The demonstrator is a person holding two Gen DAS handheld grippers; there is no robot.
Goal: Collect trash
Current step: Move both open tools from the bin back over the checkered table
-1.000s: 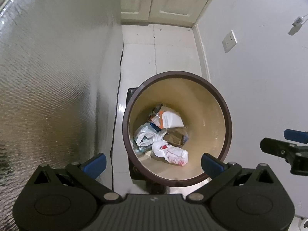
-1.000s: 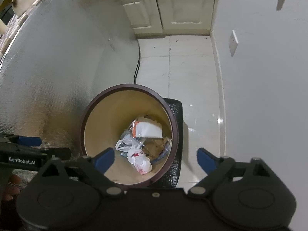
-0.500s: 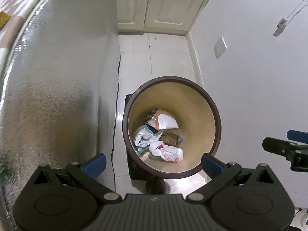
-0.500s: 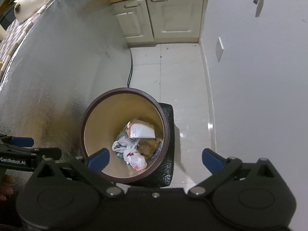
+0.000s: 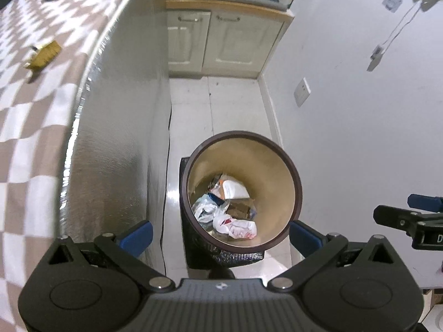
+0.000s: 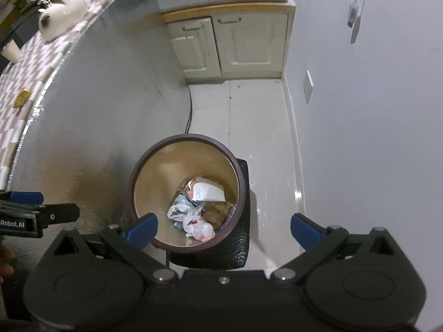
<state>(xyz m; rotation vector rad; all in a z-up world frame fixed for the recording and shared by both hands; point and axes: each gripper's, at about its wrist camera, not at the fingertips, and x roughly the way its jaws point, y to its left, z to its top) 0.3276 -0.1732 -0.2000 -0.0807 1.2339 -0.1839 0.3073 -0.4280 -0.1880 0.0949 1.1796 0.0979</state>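
Observation:
A round bin with a dark brown rim [image 5: 297, 185] [image 6: 241, 179] stands on the white floor between a silver-sided counter and the wall. Inside lie crumpled white plastic bags [image 5: 235, 225] [image 6: 198, 227], a white-and-orange wrapper [image 5: 234, 189] [image 6: 207, 191] and brown paper. My left gripper [image 5: 220, 238] is open and empty, high above the bin. My right gripper [image 6: 223, 228] is open and empty, also high above it. A small yellow-brown piece [image 5: 44, 54] [image 6: 22, 97] lies on the checkered countertop.
The checkered countertop [image 5: 25, 105] has a silver foil side [image 6: 97, 116]. Cream cabinets [image 5: 221, 44] stand at the far end. A black cable [image 6: 189, 110] runs down to the floor. A white teapot [image 6: 61, 19] and a cup [image 6: 11, 51] sit on the counter.
Both grippers have risen away from the bin, which looks smaller now. The countertop and cabinets have come into view. Both stay open and empty.

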